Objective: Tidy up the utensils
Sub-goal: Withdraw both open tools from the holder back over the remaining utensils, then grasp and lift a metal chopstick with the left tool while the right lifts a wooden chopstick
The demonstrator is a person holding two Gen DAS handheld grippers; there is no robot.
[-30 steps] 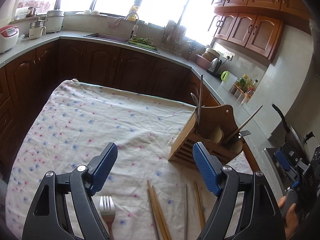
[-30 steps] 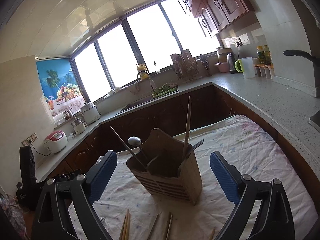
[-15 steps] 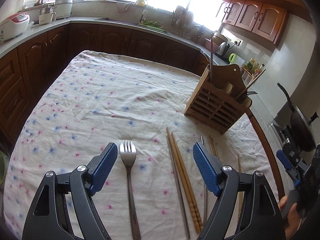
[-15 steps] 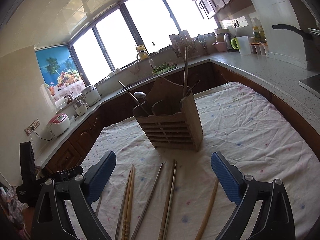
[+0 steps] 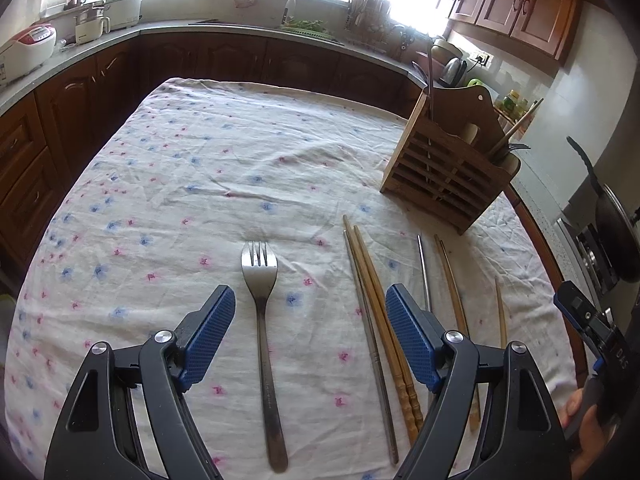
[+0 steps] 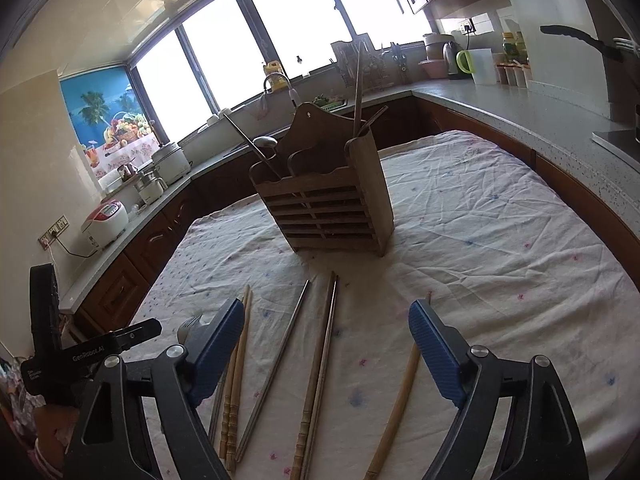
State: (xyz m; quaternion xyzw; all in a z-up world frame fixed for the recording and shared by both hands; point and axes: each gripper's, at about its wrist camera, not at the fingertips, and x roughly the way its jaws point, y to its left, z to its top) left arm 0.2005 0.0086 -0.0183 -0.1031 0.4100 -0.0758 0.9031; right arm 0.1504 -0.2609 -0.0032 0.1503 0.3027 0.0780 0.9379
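A steel fork (image 5: pixel 262 316) lies on the flowered tablecloth (image 5: pixel 200 184), tines pointing away. My left gripper (image 5: pixel 308 320) is open and empty above it, the handle running between the jaws. Several wooden and metal chopsticks (image 5: pixel 378 312) lie to the fork's right. A wooden slatted utensil holder (image 5: pixel 444 176) stands beyond them with a few utensils in it. In the right wrist view my right gripper (image 6: pixel 326 338) is open and empty above the chopsticks (image 6: pixel 320 356). The holder (image 6: pixel 332 208) stands ahead of it.
Dark wood cabinets and a grey countertop (image 5: pixel 240 32) ring the table, with a rice cooker (image 5: pixel 24 48), sink and kettle on it. A stove with a pan (image 5: pixel 612 232) is at the right. The other gripper shows at the left edge of the right wrist view (image 6: pixel 72 356).
Both grippers have pulled back and tilted down. The fork and chopsticks now show in full length and the holder stands farther off. Both stay open.
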